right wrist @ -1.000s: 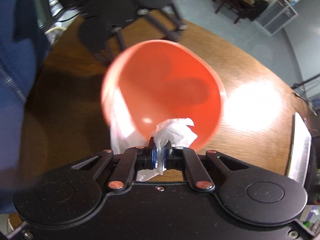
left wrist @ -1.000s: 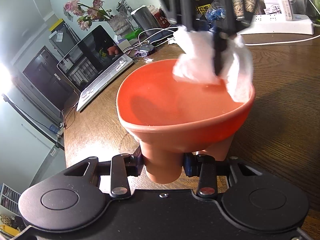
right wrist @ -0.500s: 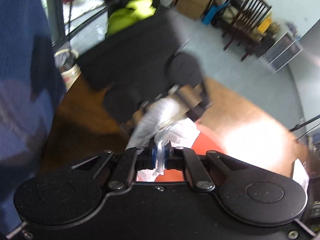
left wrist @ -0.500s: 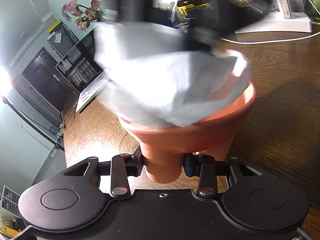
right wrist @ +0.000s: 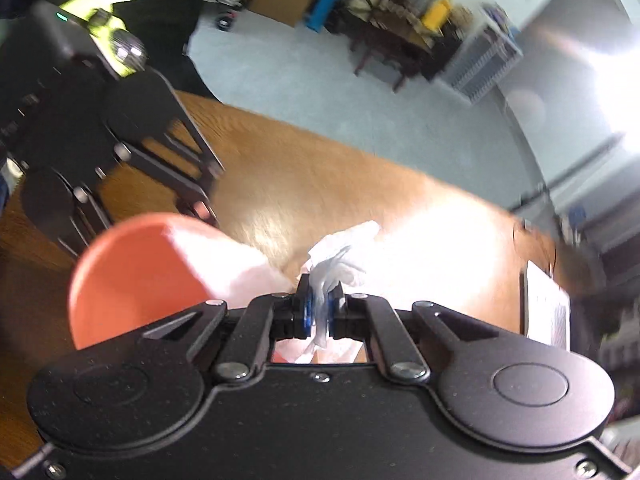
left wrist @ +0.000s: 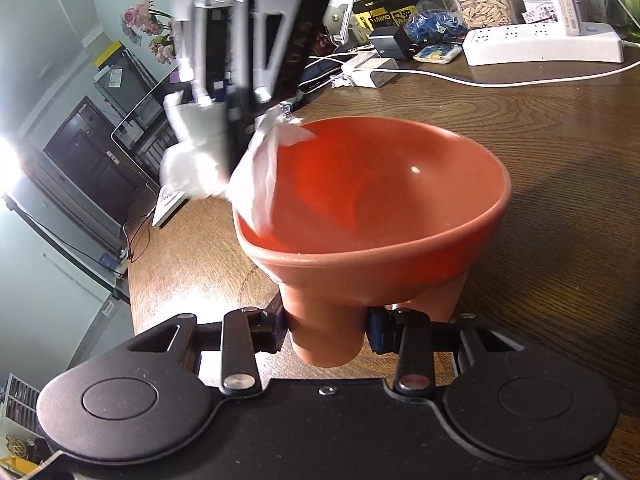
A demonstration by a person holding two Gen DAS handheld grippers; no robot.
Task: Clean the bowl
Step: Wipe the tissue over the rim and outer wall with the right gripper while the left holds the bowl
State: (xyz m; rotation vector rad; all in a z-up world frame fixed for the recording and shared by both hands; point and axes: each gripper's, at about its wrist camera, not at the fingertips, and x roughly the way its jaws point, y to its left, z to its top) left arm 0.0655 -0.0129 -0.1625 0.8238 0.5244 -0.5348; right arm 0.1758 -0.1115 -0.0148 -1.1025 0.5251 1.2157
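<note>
Right gripper (right wrist: 319, 314) has its fingers pinched tight on a white tissue (right wrist: 340, 254), right at the bowl's rim, with a flap trailing down the inside wall. Left gripper (left wrist: 326, 330) fingers are clamped on a stubby leg under the orange bowl (left wrist: 372, 208), holding it just above the wooden table (left wrist: 560, 128). Looks like mid-wipe to me. The next pass calls for sweeping the tissue across the bare inside, bowl held steady.
</note>
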